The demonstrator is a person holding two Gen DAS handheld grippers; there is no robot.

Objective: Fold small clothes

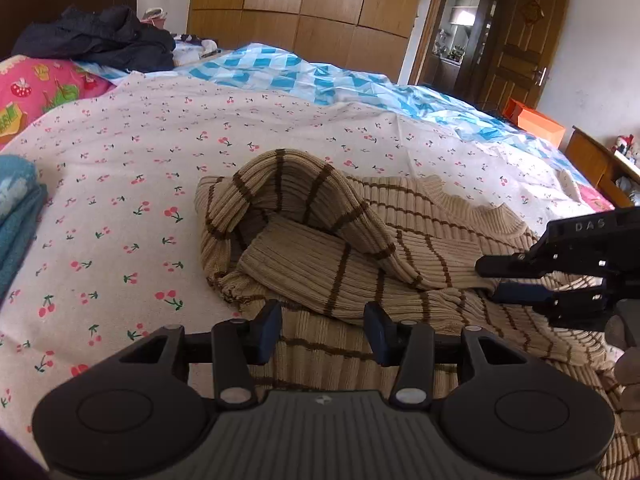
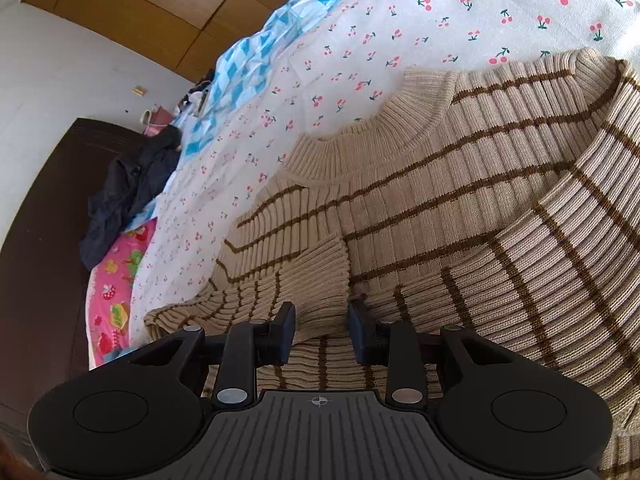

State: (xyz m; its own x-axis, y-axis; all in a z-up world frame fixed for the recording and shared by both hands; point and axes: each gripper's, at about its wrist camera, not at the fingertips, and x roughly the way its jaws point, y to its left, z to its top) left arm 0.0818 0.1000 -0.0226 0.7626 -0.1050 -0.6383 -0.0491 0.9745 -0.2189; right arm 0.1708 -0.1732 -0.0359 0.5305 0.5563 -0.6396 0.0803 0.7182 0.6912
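Both sets of jaws stand partly apart over the knit. On my left gripper (image 1: 324, 330) the two blue-padded fingers (image 1: 272, 326) sit with a clear gap, and the striped fabric shows between them and below, but I cannot see either pad pressing on it. My right gripper (image 2: 322, 330) looks much the same from its own camera: a narrower gap, with a flared ribbed cuff (image 2: 316, 276) of the beige sweater (image 2: 460, 184) lying just beyond the tips and fabric filling the space between them (whether the pads actually pinch it, I cannot tell). In the left wrist view that right gripper comes in from the right edge, its tips at a fold of the sweater.

Moving outward, the sweater is beige ribbed knit with thin brown stripes, crumpled on the bed near me. One sleeve (image 1: 304, 204) is humped up and looped over the body on the left side, and the round ribbed collar (image 2: 360, 136) lies flat toward the far side.

Underneath is a white sheet (image 1: 160, 152) printed with small cherries. Farther off lies a blue-and-white chequered cover (image 1: 304, 76), a pink patterned pillow (image 1: 44, 88) at the far left, and a dark jacket (image 1: 100, 38) heaped beyond it. A folded teal towel (image 1: 18, 220) sits at the left edge. Wooden wardrobes (image 1: 312, 4) and an open door (image 1: 524, 52) close off the far wall.
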